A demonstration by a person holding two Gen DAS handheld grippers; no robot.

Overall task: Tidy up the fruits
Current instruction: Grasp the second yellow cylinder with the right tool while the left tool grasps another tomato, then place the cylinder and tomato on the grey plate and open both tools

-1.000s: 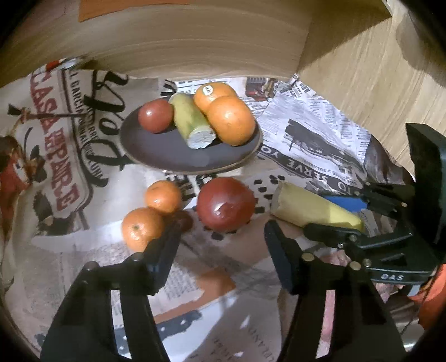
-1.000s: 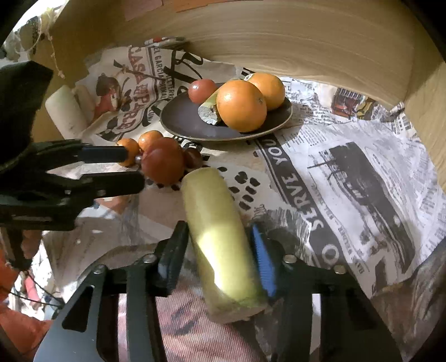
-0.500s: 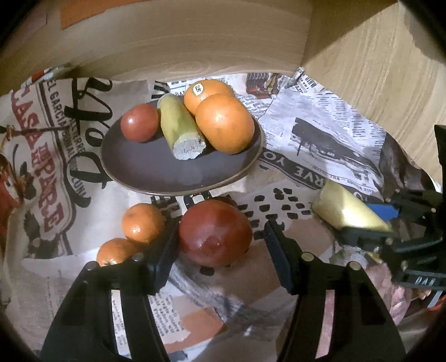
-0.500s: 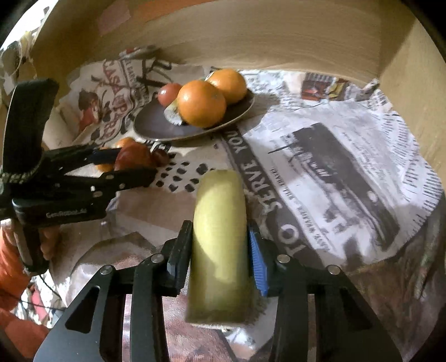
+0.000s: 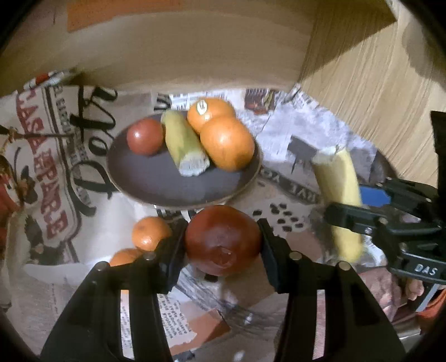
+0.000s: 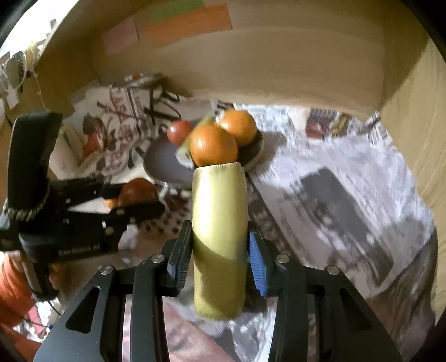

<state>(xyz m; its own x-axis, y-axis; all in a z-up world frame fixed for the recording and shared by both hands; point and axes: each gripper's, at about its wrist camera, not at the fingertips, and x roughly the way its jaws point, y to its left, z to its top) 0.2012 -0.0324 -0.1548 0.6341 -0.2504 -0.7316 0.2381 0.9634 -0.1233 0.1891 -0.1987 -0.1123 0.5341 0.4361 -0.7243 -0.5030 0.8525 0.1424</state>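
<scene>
My left gripper (image 5: 221, 245) is shut on a large dark red fruit (image 5: 223, 241), held just in front of the dark plate (image 5: 156, 181). The plate holds a small red fruit (image 5: 145, 136), a yellow-green stalk piece (image 5: 184, 147) and two oranges (image 5: 227, 143). My right gripper (image 6: 218, 256) is shut on a second yellow-green stalk piece (image 6: 218, 231), lifted off the newspaper to the right of the plate (image 6: 164, 164). In the left wrist view that piece (image 5: 340, 200) stands tilted at the right. Two small tangerines (image 5: 149, 232) lie left of my left gripper.
Newspaper (image 5: 50, 172) covers the table. A wooden wall (image 5: 172, 55) runs behind the plate and a wooden side panel (image 5: 376, 78) stands at the right. Coloured sticky notes (image 6: 189, 23) are on the back wall.
My left gripper moved forward around the dark red fruit and shut on it. My right gripper lifted the stalk piece off the newspaper and raised it.
</scene>
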